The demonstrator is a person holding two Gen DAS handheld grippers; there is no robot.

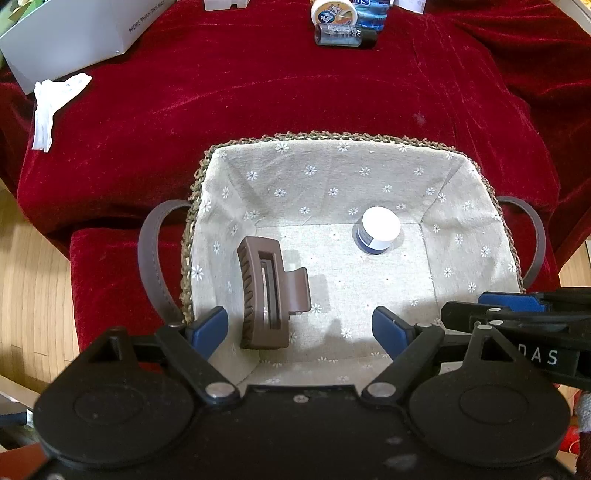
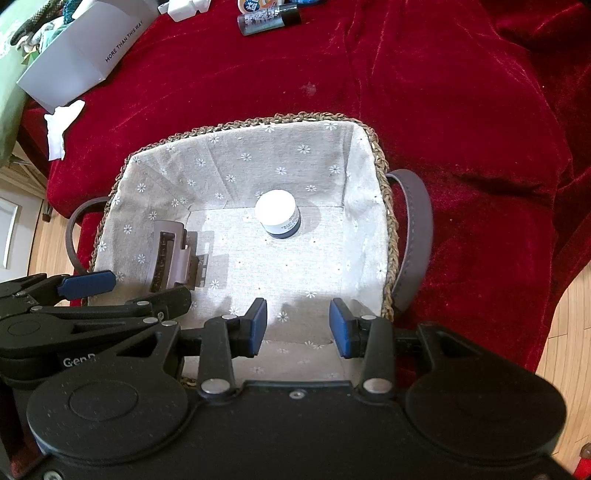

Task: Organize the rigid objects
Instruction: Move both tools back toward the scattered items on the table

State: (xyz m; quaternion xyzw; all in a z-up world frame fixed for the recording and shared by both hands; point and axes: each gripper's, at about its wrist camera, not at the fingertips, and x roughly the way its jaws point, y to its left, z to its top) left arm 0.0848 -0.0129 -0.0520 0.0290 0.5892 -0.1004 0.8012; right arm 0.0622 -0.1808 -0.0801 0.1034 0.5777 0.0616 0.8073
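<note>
the grey box [image 2: 86,55] at the far left of the red cloth carries the line "more than this way" in dark capitals along its side; in the left wrist view the same line on it is small and only partly legible. the right gripper's [image 1: 535,325] black body shows the white letters "das" in the left wrist view. the left gripper's [image 2: 85,295] body shows "gen" and a cut-off letter in the right wrist view. the labels on the round tin [image 1: 334,13] and the dark bottle [image 1: 343,36] are too blurred to read.
</note>
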